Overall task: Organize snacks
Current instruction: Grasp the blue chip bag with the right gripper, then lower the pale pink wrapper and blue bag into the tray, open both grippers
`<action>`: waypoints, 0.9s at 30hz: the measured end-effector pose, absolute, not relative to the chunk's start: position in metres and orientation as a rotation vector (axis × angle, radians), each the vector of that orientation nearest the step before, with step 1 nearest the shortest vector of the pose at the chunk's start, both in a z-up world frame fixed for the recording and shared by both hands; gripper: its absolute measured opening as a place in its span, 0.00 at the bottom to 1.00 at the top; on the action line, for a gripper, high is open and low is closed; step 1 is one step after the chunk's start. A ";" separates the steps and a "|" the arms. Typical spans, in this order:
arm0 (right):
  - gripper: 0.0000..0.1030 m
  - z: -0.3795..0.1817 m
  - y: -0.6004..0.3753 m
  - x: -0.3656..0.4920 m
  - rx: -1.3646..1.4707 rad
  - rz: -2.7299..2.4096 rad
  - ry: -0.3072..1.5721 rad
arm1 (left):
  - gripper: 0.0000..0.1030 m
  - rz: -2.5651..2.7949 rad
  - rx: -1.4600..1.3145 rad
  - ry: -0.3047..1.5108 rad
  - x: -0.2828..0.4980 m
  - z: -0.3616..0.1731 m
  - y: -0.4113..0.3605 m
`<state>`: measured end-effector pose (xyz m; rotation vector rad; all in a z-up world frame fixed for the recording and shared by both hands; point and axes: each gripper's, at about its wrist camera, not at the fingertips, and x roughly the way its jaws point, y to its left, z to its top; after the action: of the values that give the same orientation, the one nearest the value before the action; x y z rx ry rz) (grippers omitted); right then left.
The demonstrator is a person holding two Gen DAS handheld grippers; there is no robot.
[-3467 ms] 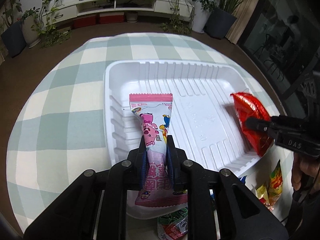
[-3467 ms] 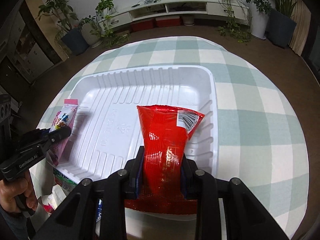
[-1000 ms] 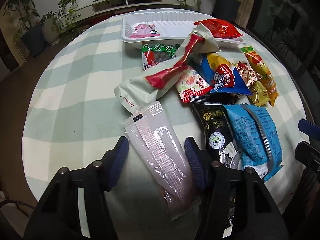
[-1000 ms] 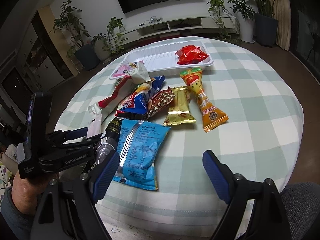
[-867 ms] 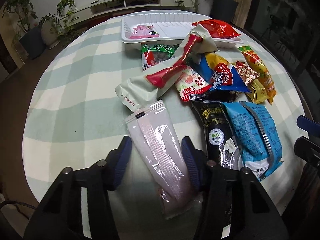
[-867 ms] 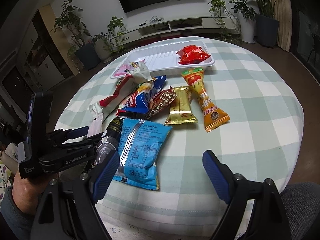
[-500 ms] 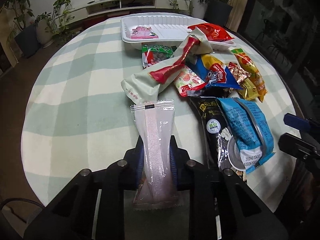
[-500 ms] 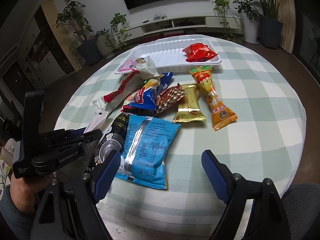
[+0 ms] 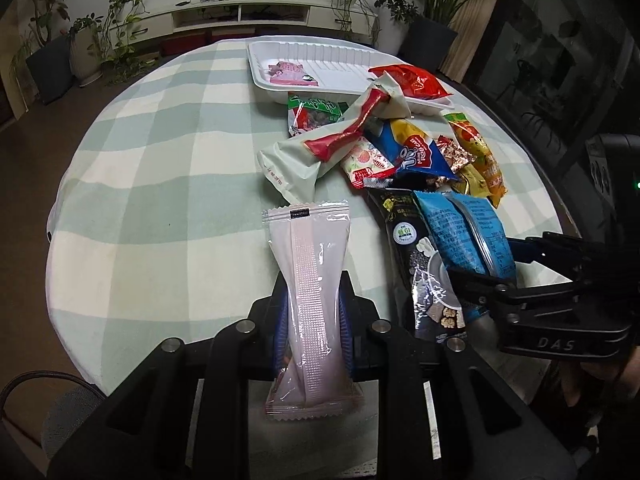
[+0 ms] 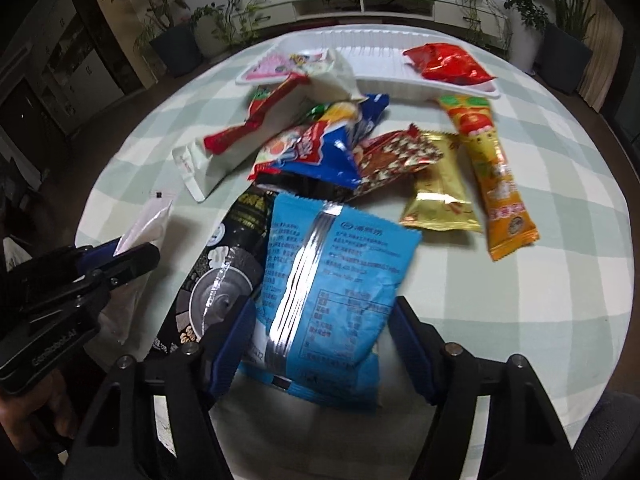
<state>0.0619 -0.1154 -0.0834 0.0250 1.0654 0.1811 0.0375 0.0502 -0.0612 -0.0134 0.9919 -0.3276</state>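
The pick-up step is underway for two more snacks, with the white tray (image 9: 320,46) sitting at the upper middle of the left wrist view and already holding a pink packet (image 9: 287,74) and a red foil bag (image 9: 412,80). The left gripper (image 9: 312,312) is clamping a pale pink translucent wrapper (image 9: 310,280), a long flat sachet with crimped, serrated ends and a ribbed seam down its middle, standing up from the bottom centre of that view. In the right wrist view the right gripper (image 10: 320,344) is straddling the blue packet (image 10: 324,280) at the lower centre; its jaws have just been closing, the packet is between them, and a gap is showing on the right side, so they are not yet pressing it. That packet is glossy, puffy and rectangular, with a silvery back seam, and it is lying partly over a black packet (image 10: 224,276) to its left. The next move, as I judge it, is calling for the right jaws to finish closing without catching the black packet, then for both hands to carry their loads to the tray. The slick film will probably be slipping or crumpling under a light pinch. The rest of the pile is lying on a checked green and white tablecloth (image 9: 168,184).
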 end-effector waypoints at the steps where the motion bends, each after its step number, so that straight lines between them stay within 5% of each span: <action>1: 0.67 -0.084 -0.113 0.062 0.013 0.184 1.063 | 0.19 -0.329 -0.015 0.993 0.037 -0.062 0.050; 6: 0.45 -0.082 -0.121 0.060 0.037 0.199 1.061 | 0.19 -0.334 -0.023 0.992 0.038 -0.063 0.049; 9: 0.41 -0.081 -0.128 0.058 0.079 0.213 1.063 | 0.19 -0.340 -0.026 0.994 0.038 -0.064 0.048; 27: 0.34 -0.037 -0.169 0.037 0.239 0.312 0.997 | 0.19 -0.402 -0.108 0.966 0.048 -0.033 0.057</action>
<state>0.0366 -0.1692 -0.0366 0.2387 0.9972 0.3122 0.0480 0.0572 -0.0328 -0.1084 0.9662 -0.4016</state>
